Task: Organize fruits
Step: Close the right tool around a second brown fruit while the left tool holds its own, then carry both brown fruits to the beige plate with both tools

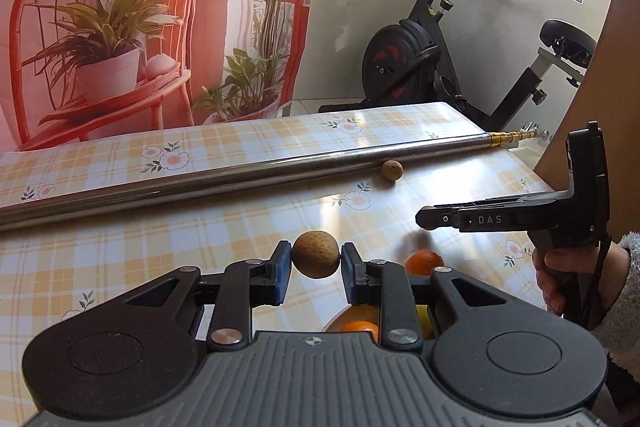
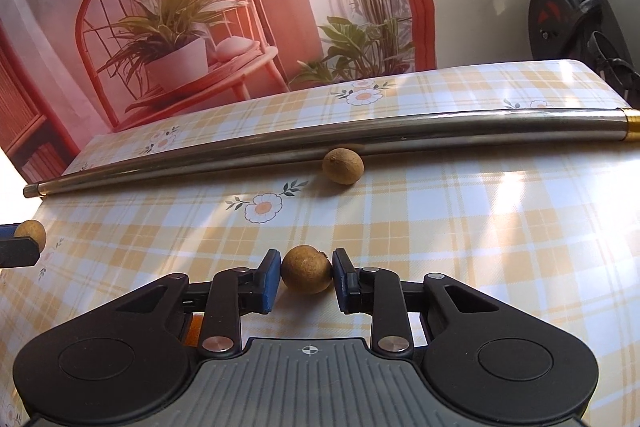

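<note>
— Left gripper?
— Clenched on a brown round fruit, blue pads pressing both sides, held above the desk.
— Right gripper?
— Clamped likewise on a second brown fruit, pinched between its blue pads. Seen from the left wrist camera as a black tool near the desk's right edge, gripped by a hand in a grey fleece sleeve.
— Anything loose?
— A third brown fruit lying on the checked cloth, touching the near side of a metal pole stretched along the far part of the desk, from the left edge past the right.
— Other fruit?
— An orange just right of the left gripper's fingers, more orange and yellow pieces below, half hidden; container unclear.
— Behind the desk?
— A printed backdrop with red chair and plants; an exercise bike beyond the far right corner.
</note>
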`<state>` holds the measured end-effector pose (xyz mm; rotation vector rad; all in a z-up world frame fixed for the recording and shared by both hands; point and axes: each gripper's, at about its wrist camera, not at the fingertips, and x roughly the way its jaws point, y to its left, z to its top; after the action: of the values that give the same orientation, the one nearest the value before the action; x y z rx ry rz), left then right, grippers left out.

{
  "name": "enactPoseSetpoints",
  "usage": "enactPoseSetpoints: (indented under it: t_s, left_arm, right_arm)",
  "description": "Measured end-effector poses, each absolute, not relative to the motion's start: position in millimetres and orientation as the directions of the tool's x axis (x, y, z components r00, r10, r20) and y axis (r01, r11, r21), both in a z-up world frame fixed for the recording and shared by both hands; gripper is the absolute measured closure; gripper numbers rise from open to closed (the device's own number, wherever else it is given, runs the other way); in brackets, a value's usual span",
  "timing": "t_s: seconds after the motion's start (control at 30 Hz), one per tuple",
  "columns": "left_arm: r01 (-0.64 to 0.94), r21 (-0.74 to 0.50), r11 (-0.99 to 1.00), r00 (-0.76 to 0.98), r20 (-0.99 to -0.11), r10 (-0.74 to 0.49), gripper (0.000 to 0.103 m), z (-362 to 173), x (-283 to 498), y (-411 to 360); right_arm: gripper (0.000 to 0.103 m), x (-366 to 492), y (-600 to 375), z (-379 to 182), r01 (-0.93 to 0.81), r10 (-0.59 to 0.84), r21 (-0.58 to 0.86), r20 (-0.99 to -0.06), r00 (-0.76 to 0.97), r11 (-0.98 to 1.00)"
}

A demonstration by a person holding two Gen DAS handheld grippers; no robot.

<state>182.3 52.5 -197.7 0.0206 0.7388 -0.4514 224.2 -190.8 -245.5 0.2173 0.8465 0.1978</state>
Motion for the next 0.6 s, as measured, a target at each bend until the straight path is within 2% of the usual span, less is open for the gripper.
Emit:
enactPoseSetpoints:
  t_s: [0.27, 0.6]
  left_arm:
    - [0.395, -0.152, 0.906, 0.654, -0.646, -0.393, 0.075, -194.0, 163.4, 63.4]
    - [0.400, -0.152, 0.904, 0.650, -0.648, -0.397, 0.075, -192.8, 136.6, 66.6]
  right_arm:
    - [0.077, 192.8, -192.1, -220.5, -0.102, 0.307, 0.332, -0.658, 0.687, 0.938]
    - [0.077, 145.3, -173.6, -196.1, -0.165, 0.347, 0.331, -0.624, 0.700, 0.929]
